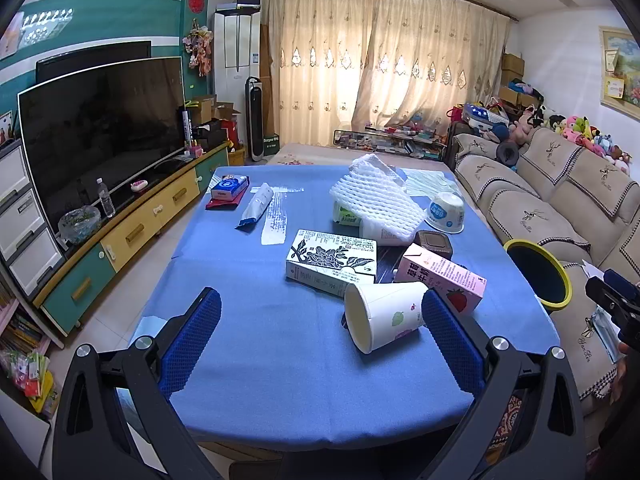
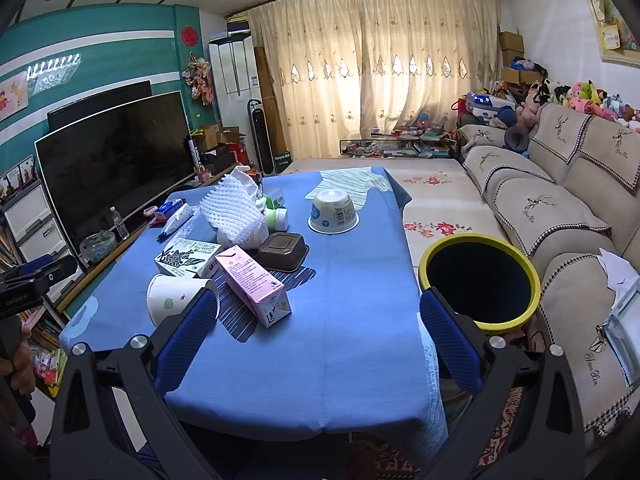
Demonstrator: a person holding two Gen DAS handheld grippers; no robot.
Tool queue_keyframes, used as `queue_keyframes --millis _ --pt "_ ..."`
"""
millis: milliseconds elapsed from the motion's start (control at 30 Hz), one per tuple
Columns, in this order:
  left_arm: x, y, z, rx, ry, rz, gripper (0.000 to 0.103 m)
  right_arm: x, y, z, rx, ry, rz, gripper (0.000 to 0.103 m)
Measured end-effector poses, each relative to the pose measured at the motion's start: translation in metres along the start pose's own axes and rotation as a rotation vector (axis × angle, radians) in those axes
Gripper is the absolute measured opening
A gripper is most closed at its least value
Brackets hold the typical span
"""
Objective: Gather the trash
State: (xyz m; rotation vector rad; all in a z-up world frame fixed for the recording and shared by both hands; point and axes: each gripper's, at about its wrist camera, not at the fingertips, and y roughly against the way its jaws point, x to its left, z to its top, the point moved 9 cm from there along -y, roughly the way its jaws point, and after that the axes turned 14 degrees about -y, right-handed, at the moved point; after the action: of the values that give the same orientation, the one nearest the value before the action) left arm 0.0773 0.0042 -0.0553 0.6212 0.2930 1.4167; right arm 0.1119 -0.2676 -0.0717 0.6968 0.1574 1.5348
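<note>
Two blue-padded fingers of the left gripper (image 1: 322, 312) stand apart above the blue-clothed worktop (image 1: 256, 344); the tipped white paper cup (image 1: 384, 318) lies just inside the right finger.

From the right wrist, the right gripper (image 2: 320, 312) fingers also gape, the pink milk carton (image 2: 254, 288) just beyond the left finger and the yellow-rimmed black bin (image 2: 480, 282) behind the right one.

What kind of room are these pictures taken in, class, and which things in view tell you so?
Most likely a home living room: a large TV on a low cabinet, a sofa with soft toys along its back, and long curtains. A table strewn with packaging stands in the middle.
</note>
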Motion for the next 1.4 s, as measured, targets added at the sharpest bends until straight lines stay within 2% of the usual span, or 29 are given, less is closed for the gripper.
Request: queue_keyframes --millis 333,500,667,1400 --pt "0.001 -0.001 -0.002 -0.002 0.005 -0.003 0.099 0.000 -0.002 -0.002 0.008 -0.003 -0.001 0.097" --pt "0.000 -0.001 -0.003 -0.002 0.004 -0.006 0.099 0.004 -0.004 -0.013 0.010 -0.002 0.001 0.097" --pt "-0.001 -0.002 -0.004 0.004 0.005 -0.008 0.099 -0.002 -0.004 -0.004 0.018 -0.005 -0.001 0.097" --pt "-0.001 -0.007 -0.008 0.015 0.008 -0.002 0.099 -0.004 -0.011 -0.008 0.025 0.002 -0.001 0.097"
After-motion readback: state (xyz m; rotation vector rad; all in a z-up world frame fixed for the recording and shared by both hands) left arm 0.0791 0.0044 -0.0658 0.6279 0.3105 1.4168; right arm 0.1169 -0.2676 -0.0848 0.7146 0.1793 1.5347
